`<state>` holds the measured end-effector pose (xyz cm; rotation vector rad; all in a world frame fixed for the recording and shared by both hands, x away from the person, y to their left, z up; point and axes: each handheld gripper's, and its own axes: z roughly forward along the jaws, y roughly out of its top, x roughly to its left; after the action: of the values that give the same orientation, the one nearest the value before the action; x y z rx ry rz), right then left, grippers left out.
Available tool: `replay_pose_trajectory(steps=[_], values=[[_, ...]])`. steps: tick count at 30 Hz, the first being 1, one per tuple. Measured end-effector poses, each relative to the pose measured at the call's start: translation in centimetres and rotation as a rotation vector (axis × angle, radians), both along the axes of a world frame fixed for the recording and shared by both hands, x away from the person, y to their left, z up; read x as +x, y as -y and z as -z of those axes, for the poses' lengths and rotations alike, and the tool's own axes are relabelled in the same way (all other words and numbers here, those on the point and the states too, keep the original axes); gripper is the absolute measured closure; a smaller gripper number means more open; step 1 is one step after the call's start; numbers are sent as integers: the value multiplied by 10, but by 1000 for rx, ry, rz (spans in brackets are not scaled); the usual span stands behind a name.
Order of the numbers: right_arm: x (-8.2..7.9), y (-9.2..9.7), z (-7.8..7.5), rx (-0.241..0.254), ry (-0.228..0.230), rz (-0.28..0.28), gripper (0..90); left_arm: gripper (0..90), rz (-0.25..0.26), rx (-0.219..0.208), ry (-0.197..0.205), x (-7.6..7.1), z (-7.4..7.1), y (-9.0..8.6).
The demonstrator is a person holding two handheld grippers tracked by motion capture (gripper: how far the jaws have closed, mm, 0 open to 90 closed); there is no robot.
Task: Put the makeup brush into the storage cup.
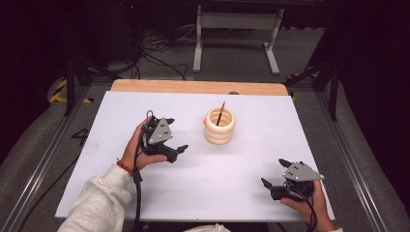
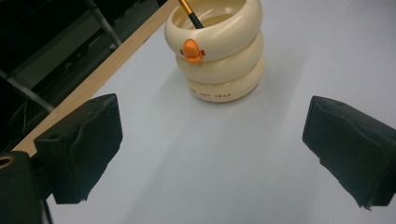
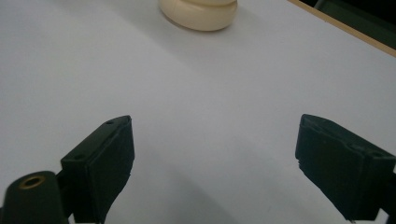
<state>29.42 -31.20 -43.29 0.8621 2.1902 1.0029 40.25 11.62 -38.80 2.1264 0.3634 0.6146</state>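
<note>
A cream ringed holder (image 1: 219, 126) shaped like a duck stands upright near the middle of the white table top (image 1: 203, 193), with a thin dark pen (image 1: 221, 113) leaning inside it. In the left gripper view the holder (image 2: 218, 51) shows an orange beak and the pen (image 2: 189, 12) has an orange band. My left gripper (image 1: 176, 135) sits just left of the holder, open with nothing between its jaws (image 2: 210, 154). My right gripper (image 1: 274, 172) rests at the front right, open and empty (image 3: 215, 168); the holder's base (image 3: 200, 13) lies far ahead of it.
A wooden strip (image 1: 198, 87) runs along the table's far edge. Beyond it stand a white frame's legs (image 1: 234, 36) and floor cables (image 1: 159, 50). Metal rails (image 1: 43, 159) flank both sides of the table.
</note>
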Motion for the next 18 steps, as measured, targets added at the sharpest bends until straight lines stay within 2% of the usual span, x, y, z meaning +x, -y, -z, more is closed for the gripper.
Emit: replay_pose_trajectory(steps=[3,5,13,15,18], values=[[0,0,1,-3,-1,0,126,57,5,-2,-6,-3,1,-3],[0,-1,1,-6,0,-4,125,57,0,-13,1,-6,1,-6],[0,-1,1,-5,-1,-3,125,54,-9,-10,9,-15,5,-17],[0,-1,1,-8,-1,-3,125,52,-7,-31,-10,-16,5,-23],[0,-1,1,-10,-3,-1,126,52,-15,-48,-15,-17,6,-30]])
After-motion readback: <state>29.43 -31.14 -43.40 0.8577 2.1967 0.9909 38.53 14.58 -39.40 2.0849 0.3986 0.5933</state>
